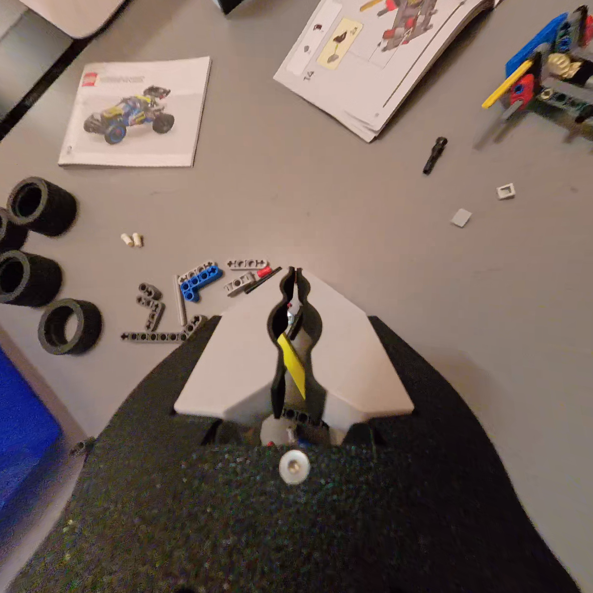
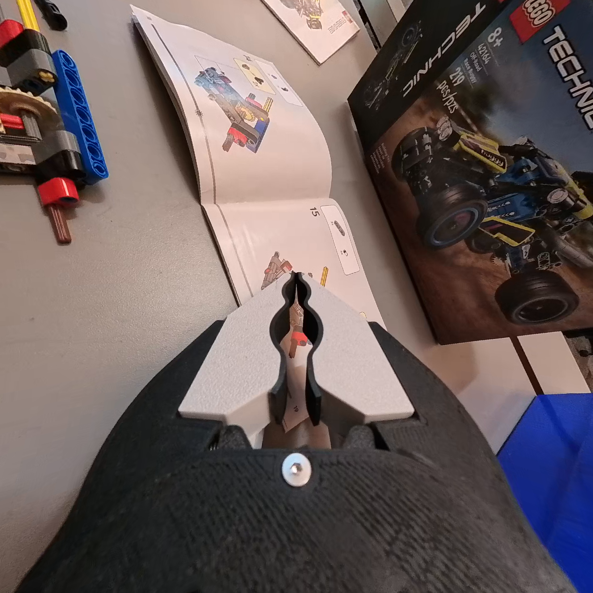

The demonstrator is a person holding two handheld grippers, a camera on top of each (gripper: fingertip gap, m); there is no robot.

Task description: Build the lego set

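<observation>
The partly built model (image 1: 552,83) of blue, grey, red and yellow parts lies at the far right of the grey table; it also shows at the left edge of the right wrist view (image 2: 41,128). My left gripper (image 1: 295,272) is shut, above loose parts: a blue L-shaped beam (image 1: 199,282), grey beams (image 1: 154,336), a red bush (image 1: 263,272) and a thin black axle (image 1: 261,282). A yellow part (image 1: 293,362) shows through the gap behind its tips. My right gripper (image 2: 296,276) is shut, over the open instruction booklet (image 2: 256,144). I see nothing held in either.
Several black tyres (image 1: 41,205) stand at the left. A closed booklet (image 1: 134,112), two tan pins (image 1: 131,240), a black pin (image 1: 434,155) and two small grey tiles (image 1: 505,191) lie on the table. The set's box (image 2: 481,160) stands at the right. A blue object (image 2: 552,481) is at the near edge.
</observation>
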